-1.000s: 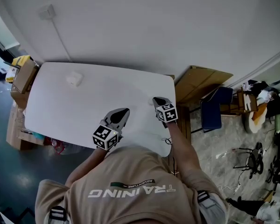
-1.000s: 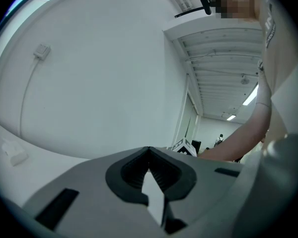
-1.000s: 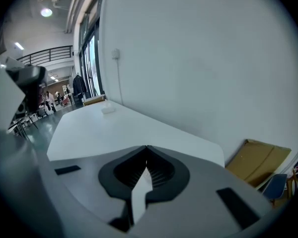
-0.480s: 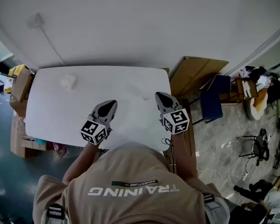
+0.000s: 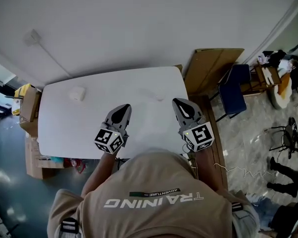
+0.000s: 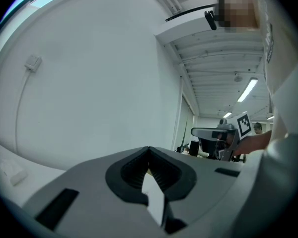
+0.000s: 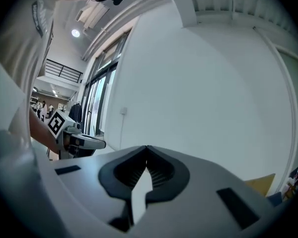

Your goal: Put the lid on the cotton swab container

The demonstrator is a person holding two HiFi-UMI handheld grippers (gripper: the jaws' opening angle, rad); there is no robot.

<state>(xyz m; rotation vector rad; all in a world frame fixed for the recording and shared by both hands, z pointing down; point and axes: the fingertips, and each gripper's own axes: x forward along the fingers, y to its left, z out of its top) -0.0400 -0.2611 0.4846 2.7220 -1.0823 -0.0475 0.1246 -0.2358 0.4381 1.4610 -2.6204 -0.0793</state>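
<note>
White table (image 5: 69, 128), small pale obj (image 5: 77, 93) (indistinct)

White table (image 5: 69, 125); small white box (image 5: 77, 93) far-left corner

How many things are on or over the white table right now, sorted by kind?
Hand-held grippers: 2, the left hand-held gripper and the right hand-held gripper, both shut and empty
Small white object at the far left of the table: 1
Faint pale item near the far edge, too dim to identify: 1
Total: 4
</note>
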